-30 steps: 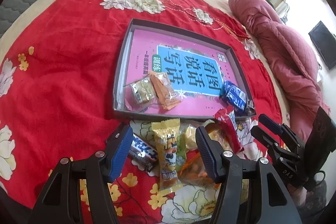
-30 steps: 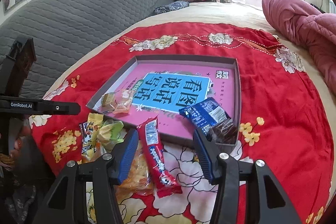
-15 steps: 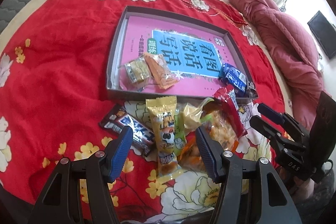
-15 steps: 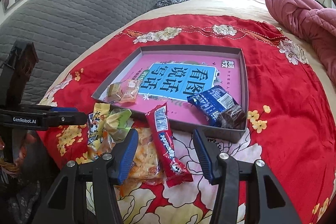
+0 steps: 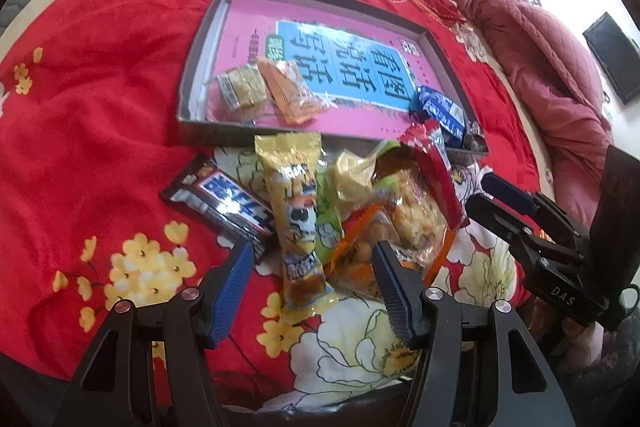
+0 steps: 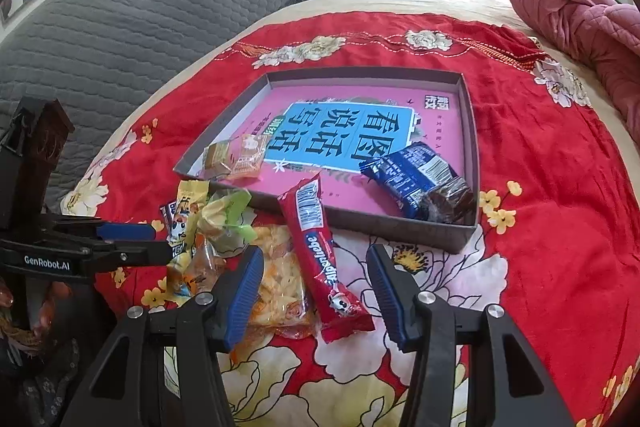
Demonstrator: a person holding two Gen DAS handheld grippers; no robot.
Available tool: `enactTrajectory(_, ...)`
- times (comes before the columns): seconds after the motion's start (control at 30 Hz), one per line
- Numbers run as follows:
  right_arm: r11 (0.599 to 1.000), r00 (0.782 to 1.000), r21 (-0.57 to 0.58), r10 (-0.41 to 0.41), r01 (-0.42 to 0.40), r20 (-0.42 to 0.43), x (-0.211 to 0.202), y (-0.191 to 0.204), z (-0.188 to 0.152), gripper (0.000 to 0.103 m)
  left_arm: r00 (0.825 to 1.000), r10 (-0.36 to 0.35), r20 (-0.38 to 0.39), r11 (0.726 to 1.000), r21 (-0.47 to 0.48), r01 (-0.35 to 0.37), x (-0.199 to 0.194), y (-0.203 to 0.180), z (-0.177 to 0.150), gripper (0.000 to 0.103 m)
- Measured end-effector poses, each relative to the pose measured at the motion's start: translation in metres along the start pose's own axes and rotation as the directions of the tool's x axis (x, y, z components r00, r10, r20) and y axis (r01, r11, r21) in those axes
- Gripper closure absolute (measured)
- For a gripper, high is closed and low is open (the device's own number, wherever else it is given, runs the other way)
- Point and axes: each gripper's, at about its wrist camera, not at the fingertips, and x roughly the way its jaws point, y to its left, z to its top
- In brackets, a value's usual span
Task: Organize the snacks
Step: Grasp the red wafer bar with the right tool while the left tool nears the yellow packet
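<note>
Your left gripper [image 5: 314, 269] has its jaws apart over the snack pile [image 5: 360, 211], with the yellow packet [image 5: 298, 211] lying straight between them and a dark bar [image 5: 224, 205] just beside the left finger. To its right, your right gripper [image 5: 486, 193] crowds the pile's edge. The red packet [image 6: 324, 255] lies in your right gripper's [image 6: 316, 267] gap, leaning on the tray wall [image 6: 400, 227], which bars a low pass forward. Inside the tray, the middle and far half are bare; 2 small packs [image 6: 236, 159] and a blue packet [image 6: 416, 177] fill the near corners. The red blanket [image 5: 92, 107] left of the tray lies open
</note>
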Motion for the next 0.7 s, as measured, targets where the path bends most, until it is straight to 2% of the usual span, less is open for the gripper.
enactTrajectory(0.27, 1.000, 0.999, 0.014, 0.024, -0.024, -0.042, 0.016, -0.005, -0.003, 0.050, 1.000, -0.014, -0.018, 1.000, 0.003, 0.014, 0.010, -0.005, -0.005, 0.039)
enactTrajectory(0.57, 0.992, 0.992, 0.096, 0.095, -0.086, -0.088, 0.039, -0.020, -0.002, 0.067, 0.999, -0.027, -0.019, 0.999, -0.021, 0.027, 0.015, -0.001, -0.005, 0.040)
enactTrajectory(0.63, 0.989, 0.991, 0.100, 0.112, -0.105, -0.077, 0.040, -0.020, -0.001, 0.079, 0.999, -0.033, -0.019, 0.999, -0.027, 0.032, 0.016, 0.000, -0.005, 0.039)
enactTrajectory(0.7, 0.989, 0.990, 0.091, 0.123, -0.116, -0.075, 0.040, -0.018, 0.000, 0.079, 0.999, -0.036, -0.017, 0.999, -0.029, 0.035, 0.016, 0.000, -0.005, 0.039)
